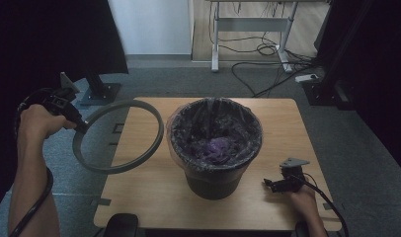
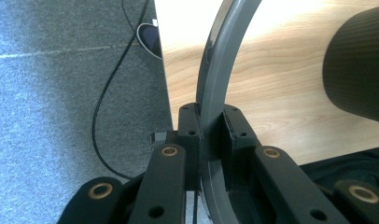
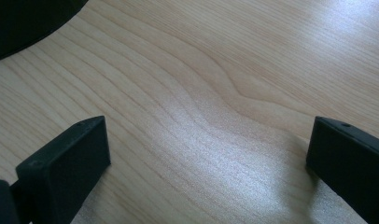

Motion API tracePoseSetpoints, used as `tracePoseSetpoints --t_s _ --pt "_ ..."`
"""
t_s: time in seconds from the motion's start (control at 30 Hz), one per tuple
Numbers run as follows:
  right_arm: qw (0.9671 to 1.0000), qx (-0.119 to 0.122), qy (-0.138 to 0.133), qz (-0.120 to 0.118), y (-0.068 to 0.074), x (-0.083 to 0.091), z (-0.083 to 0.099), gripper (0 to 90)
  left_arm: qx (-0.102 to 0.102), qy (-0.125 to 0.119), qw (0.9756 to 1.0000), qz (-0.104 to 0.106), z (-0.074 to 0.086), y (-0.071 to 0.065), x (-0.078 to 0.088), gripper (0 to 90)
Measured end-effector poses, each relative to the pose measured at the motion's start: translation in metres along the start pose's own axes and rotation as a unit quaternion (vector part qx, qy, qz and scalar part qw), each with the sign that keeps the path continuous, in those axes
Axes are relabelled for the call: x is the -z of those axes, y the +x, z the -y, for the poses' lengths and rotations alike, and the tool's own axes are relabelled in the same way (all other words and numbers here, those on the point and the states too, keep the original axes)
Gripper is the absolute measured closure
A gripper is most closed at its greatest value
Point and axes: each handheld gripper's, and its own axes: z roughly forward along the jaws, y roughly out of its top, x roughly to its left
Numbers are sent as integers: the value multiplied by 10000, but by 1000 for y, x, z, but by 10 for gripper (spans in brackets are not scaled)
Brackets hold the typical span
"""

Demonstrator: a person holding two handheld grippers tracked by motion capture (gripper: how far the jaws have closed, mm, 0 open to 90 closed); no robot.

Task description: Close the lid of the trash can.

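Note:
A grey plastic ring (image 1: 118,136) hangs tilted over the table's left edge, held at its left rim by my left gripper (image 1: 80,126). In the left gripper view the jaws pinch the ring's band (image 2: 214,93) from both sides, my left gripper (image 2: 211,122) shut on it. A black bin (image 1: 216,143) lined with a clear bag stands mid-table, purple stuff at its bottom. My right gripper (image 1: 268,183) rests low at the front right of the table, jaws wide apart; in the right gripper view my right gripper (image 3: 208,149) has only bare wood between its jaws.
The wooden table (image 1: 154,197) is small, with grey carpet around it. A dark object (image 1: 120,224) sits at the front left edge. A desk frame with cables (image 1: 260,49) stands behind. A black stand base (image 1: 100,91) is at the back left.

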Motion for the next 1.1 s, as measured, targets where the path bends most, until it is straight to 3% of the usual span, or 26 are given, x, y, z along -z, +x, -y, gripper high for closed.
tracePoseSetpoints --t_s 0.4,0.83,1.1 --pt "10000 0 1 0 0 0 0 0 -178 -129 9998 -37 -8 -30 36 800" --pt "10000 -11 2 -5 0 0 0 0 -523 -129 9985 71 -24 -72 38 800" --pt "10000 -10 4 -9 1 0 0 0 -901 -151 9957 160 -36 -112 40 800"
